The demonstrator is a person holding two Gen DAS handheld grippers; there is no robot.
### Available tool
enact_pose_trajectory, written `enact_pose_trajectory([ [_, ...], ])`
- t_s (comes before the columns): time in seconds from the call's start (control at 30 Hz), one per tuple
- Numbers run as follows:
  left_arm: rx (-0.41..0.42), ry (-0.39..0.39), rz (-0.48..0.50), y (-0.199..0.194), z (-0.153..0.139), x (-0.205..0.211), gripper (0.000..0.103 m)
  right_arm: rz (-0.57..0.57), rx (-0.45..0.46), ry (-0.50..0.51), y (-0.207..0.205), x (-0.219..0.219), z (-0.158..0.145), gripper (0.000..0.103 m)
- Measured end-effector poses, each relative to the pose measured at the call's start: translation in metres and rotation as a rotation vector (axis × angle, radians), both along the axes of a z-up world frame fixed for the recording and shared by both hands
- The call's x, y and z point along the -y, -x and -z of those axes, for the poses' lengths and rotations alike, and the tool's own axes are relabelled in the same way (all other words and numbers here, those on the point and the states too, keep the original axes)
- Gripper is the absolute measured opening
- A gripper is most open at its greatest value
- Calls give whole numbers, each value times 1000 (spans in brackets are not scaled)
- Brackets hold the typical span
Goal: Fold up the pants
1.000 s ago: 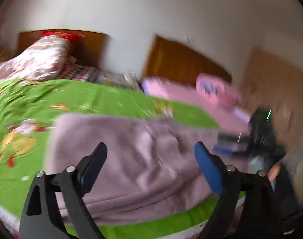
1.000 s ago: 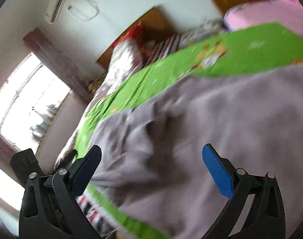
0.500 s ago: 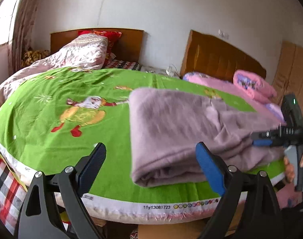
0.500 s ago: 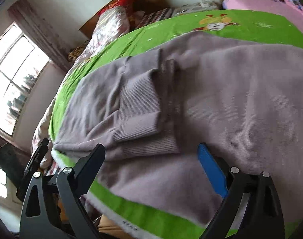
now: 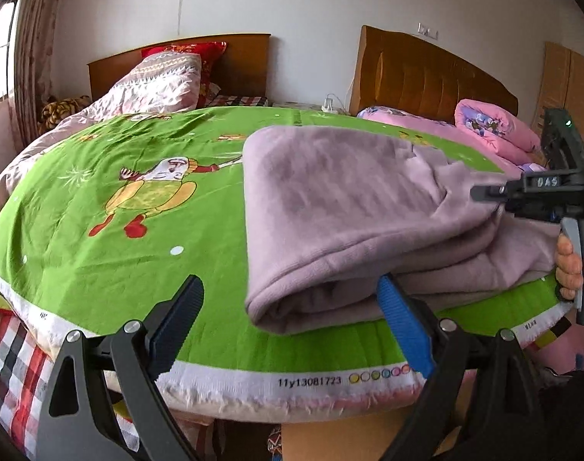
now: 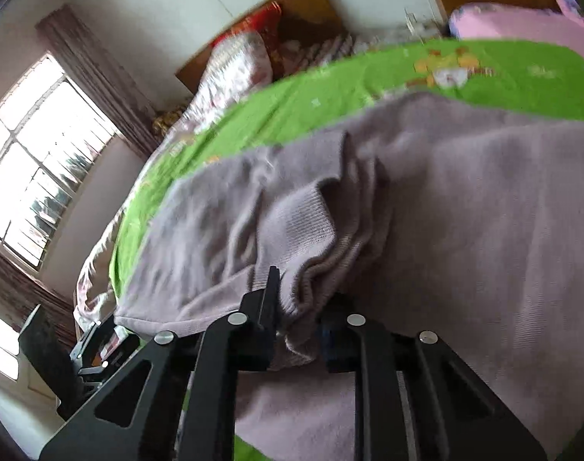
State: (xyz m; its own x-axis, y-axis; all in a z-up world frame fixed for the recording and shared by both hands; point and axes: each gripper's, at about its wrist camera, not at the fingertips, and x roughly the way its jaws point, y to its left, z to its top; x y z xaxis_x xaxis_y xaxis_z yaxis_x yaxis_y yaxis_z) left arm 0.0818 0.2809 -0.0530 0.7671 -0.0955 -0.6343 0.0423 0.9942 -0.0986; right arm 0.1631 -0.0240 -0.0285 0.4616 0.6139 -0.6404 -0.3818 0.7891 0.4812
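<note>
Mauve fleece pants [image 5: 342, 207] lie folded over on a green cartoon-print sheet [image 5: 111, 230]. The folded edge faces the front of the bed. My left gripper [image 5: 288, 326] is open and empty, just short of the front fold. My right gripper [image 6: 297, 303] is shut on the ribbed cuff end of the pants [image 6: 311, 230] and lifts it a little. The right gripper also shows in the left wrist view [image 5: 491, 194], at the right side of the pants.
Two wooden headboards [image 5: 426, 73] stand against the back wall. Pillows and a quilt [image 5: 153, 84] lie at the bed's head. Pink bedding [image 5: 495, 126] lies on the right bed. A window [image 6: 34, 176] is at the left. The bed's front edge [image 5: 311, 384] is close.
The right gripper has closed on the ribbed cuff of the pants. The left gripper has drawn back toward the front edge and stayed open.
</note>
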Motion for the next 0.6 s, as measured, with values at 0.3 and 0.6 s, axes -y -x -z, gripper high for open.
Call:
enact_pose_trajectory([
  [0.3, -10, 9, -27, -13, -6, 8, 92, -9, 176, 10, -2, -23, -64, 17],
  [0.6, -54, -122, -218, -22, -1, -13, 95, -11, 308, 26, 11, -30, -105, 17],
])
